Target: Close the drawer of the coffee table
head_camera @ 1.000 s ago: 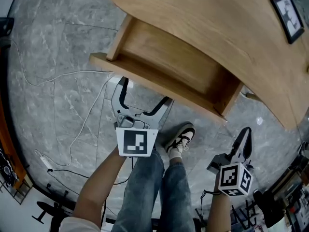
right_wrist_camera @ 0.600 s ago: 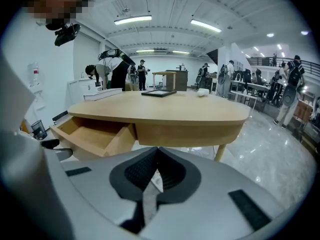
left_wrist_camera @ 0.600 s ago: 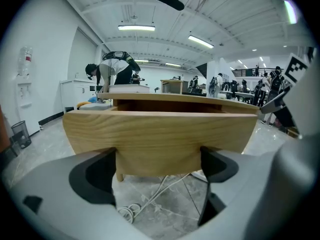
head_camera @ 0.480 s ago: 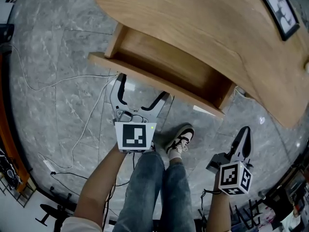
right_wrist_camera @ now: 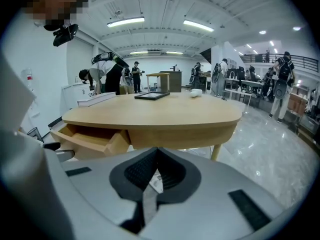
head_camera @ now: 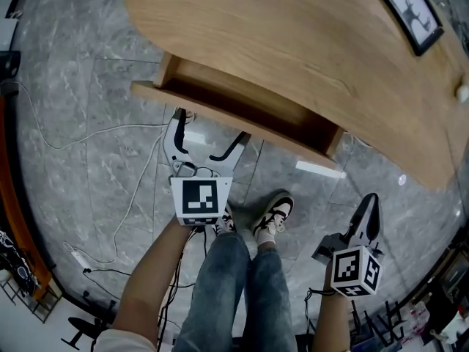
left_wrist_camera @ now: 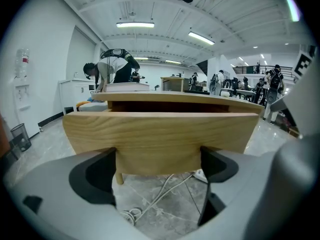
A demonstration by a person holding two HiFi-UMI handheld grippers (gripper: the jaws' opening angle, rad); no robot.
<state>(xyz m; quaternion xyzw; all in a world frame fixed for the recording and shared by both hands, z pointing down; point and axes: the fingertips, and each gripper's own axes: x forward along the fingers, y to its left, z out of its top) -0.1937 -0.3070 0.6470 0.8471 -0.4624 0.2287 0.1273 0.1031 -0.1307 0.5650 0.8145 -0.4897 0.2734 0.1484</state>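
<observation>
The wooden coffee table [head_camera: 293, 42] has its drawer [head_camera: 242, 108] pulled partly out toward me. My left gripper [head_camera: 209, 129] is open, and its two fingertips rest against the drawer's front panel [head_camera: 220, 121]. In the left gripper view that panel [left_wrist_camera: 160, 131] fills the middle, right at the spread jaws of the left gripper [left_wrist_camera: 159, 156]. My right gripper [head_camera: 372, 202] hangs shut and empty off to the right, apart from the table. The right gripper view shows its closed tips [right_wrist_camera: 156, 156], the table [right_wrist_camera: 160, 116] and the open drawer [right_wrist_camera: 85, 136] at the left.
A black picture frame [head_camera: 412, 13] lies on the table top. White cables [head_camera: 110, 130] and a power strip [head_camera: 77, 259] trail over the grey marble floor at left. My legs and shoes [head_camera: 272, 215] stand just in front of the drawer. People work at tables far behind.
The drawer has slid further in under the table top, with less of its inside showing. My left gripper has moved forward with the front panel. The right gripper has barely shifted.
</observation>
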